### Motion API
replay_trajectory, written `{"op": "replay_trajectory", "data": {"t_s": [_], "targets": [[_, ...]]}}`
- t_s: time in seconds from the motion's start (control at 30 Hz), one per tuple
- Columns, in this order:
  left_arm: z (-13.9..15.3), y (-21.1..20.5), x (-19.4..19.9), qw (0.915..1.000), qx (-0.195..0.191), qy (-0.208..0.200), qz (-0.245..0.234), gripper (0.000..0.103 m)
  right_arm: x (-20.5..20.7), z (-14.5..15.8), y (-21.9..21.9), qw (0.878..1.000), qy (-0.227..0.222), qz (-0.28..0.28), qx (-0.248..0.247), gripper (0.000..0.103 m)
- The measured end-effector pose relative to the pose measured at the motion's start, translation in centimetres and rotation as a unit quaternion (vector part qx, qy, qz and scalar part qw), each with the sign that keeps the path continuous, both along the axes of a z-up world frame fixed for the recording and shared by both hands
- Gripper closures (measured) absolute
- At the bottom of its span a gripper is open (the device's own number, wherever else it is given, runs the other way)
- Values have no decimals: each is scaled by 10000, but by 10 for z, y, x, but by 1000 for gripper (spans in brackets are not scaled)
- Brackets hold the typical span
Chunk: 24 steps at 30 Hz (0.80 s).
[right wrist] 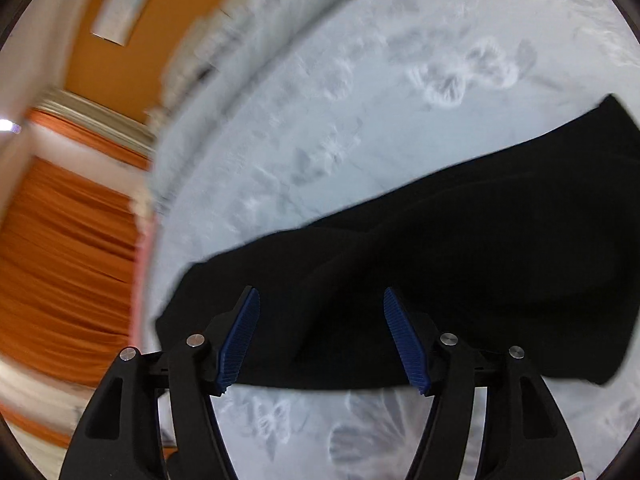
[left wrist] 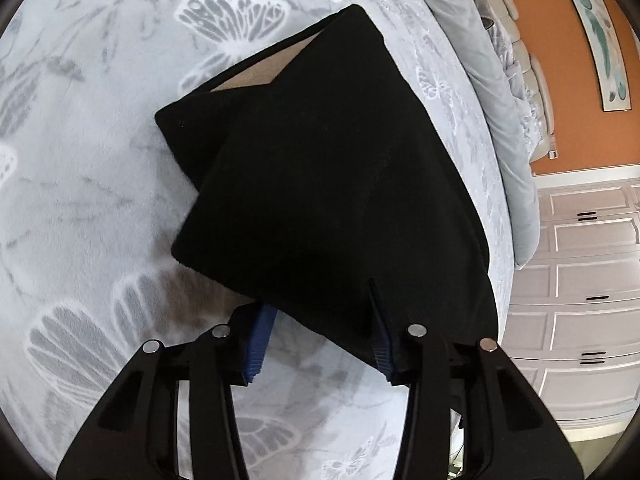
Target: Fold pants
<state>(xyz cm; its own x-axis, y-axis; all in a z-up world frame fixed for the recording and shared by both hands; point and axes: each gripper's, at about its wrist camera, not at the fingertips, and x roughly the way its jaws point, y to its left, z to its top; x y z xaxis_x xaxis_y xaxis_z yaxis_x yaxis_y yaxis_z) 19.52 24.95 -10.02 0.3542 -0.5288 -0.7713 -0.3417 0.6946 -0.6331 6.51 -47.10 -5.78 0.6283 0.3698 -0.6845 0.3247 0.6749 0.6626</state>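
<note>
Left wrist view shows the black pants (left wrist: 320, 184) already doubled into a compact, roughly square bundle lying on the pale butterfly-print blanket (left wrist: 80, 208), which covers a bed. At the bundle's eleven o'clock corner a tan lining (left wrist: 264, 70) peeks out between layers, and one layer sticks out at nine o'clock, so the stack is not squared. The left gripper (left wrist: 320, 336) sits at the bundle's six o'clock edge with its blue pads (left wrist: 258, 344) apart; the cloth's near edge drapes over and between the fingers, but the pads do not visibly press on it, so it reads as released. At three o'clock stand white panelled cupboards (left wrist: 584, 280) and an orange wall with a framed picture (left wrist: 600, 32) (no wording can be read on it).

Right wrist view is smeared by motion. The pants (right wrist: 460, 272) stretch from seven o'clock to two o'clock across the blanket (right wrist: 360, 100), thick and layered. The right gripper (right wrist: 322, 340) hangs over their near edge, jaws wide, nothing clamped. Orange curtains (right wrist: 60, 260) fill nine o'clock.

By judgement, the main folds are made; what may remain is tidying the offset layer and flattening the pile. No brand, label or legible writing shows on the garment or the tongs.
</note>
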Motion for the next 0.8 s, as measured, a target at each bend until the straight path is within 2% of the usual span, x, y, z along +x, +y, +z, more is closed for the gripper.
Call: {"op": "replay_trajectory", "data": {"t_s": [0.03, 0.07, 0.1, 0.13, 0.2, 0.27, 0.3, 0.33, 0.4, 0.47, 0.5, 0.53, 0.57, 0.6, 0.63, 0.7, 0.73, 0.8], "targets": [[0, -1, 2, 10000, 50, 19, -28, 61, 14, -4, 4, 9997, 154, -40, -210, 41], [-1, 1, 0, 10000, 74, 33, -41, 62, 21, -6, 5, 9990, 194, -95, -401, 62], [-1, 1, 1, 9999, 112, 60, -55, 62, 31, -8, 6, 9972, 320, -157, -651, 97], [-1, 1, 2, 9998, 148, 95, -66, 63, 33, -6, 6, 9969, 276, -230, -694, 98], [-2, 5, 0, 9997, 175, 143, -124, 65, 23, 32, 6, 9932, -577, -407, -928, 98], [-2, 6, 2, 9994, 190, 188, -215, 66, -7, 78, 14, 9795, -1530, -331, -1271, 99], [-2, 8, 1, 9993, 188, 190, -244, 67, -23, 90, 17, 9745, -1765, -251, -1365, 99], [-2, 8, 1, 9993, 184, 180, -276, 67, -33, 91, 18, 9734, -1792, -228, -1412, 99], [-4, 9, 1, 9992, 174, 143, -318, 66, -52, 64, 9, 9782, -1459, -265, -1453, 99], [-4, 10, 0, 9993, 151, 91, -318, 66, -63, 13, -7, 9866, -828, -373, -1356, 93], [-4, 10, -1, 9994, 130, 73, -307, 66, -70, -13, -14, 9890, -495, -422, -1331, 85], [-4, 11, -2, 9995, 102, 52, -301, 66, -80, -31, -18, 9906, -272, -457, -1259, 87], [-4, 14, -5, 9995, 78, 48, -301, 66, -91, -38, -21, 9925, -364, -459, -1077, 87], [-5, 17, -6, 9995, 47, 57, -303, 66, -101, -41, -24, 9935, -519, -496, -882, 81], [-5, 20, -8, 9995, 26, 74, -308, 66, -111, -39, -27, 9929, -604, -614, -818, 64], [-4, 21, -8, 9995, 3, 126, -293, 66, -122, -27, -33, 9897, -918, -803, -751, 45], [-4, 20, -8, 9994, 33, 147, -307, 66, -126, -18, -43, 9869, -1158, -923, -637, 44], [-4, 19, -8, 9994, 96, 170, -285, 66, -124, -8, -59, 9839, -1205, -1176, -598, 44]]}}
